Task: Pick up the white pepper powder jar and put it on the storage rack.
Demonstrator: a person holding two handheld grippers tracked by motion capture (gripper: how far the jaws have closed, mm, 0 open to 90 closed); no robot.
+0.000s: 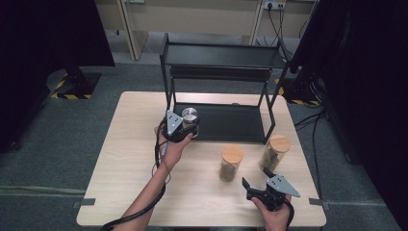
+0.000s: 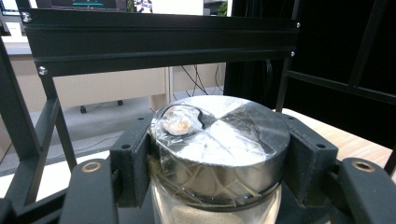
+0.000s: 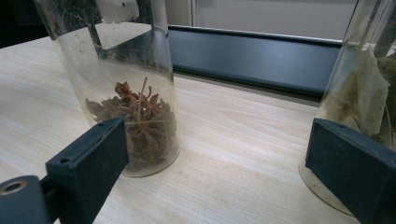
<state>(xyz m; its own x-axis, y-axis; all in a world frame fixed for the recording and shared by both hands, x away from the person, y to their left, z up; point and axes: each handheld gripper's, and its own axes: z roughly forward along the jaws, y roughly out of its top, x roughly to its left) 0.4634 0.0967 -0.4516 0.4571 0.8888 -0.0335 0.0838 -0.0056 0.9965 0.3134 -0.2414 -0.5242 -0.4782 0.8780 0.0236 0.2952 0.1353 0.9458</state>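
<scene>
**Left gripper clamped on metal-lidded jar at the rack's lower shelf; right gripper wide open before two wood-lidded jars**

Left gripper (image 2: 219,154): both jaws are closed against opposite sides of the metal-lidded jar (image 2: 219,140), gripping it at the lid's rim and just below. In the left gripper view the jar sits squarely between the pads (image 2: 133,158), upright, with its silver lid level and covered by crinkled clear film. Pale contents show through the glass beneath the lid; what they are cannot be told. In the high view the jar (image 1: 189,115) is held at the front left corner of the black rack (image 1: 219,55), over the left end of its lower shelf. Whether its base rests on the shelf cannot be told.

Right gripper (image 1: 256,182): the jaws stand wide apart and hold nothing. In the right gripper view the star anise jar (image 3: 126,93) stands just beyond the left-hand jaw, and a second jar (image 3: 369,93) stands just behind the other jaw; neither contact can be confirmed. Bare tabletop lies between the two jaws.

Surroundings: the star anise jar (image 1: 231,163) stands upright on the tabletop (image 1: 130,159), right of centre, in front of the rack. The second jar (image 1: 275,151), also with a wooden lid, stands upright nearer the right edge. The right gripper is held near the front edge, just in front of both. The rack occupies the far middle of the tabletop.
</scene>
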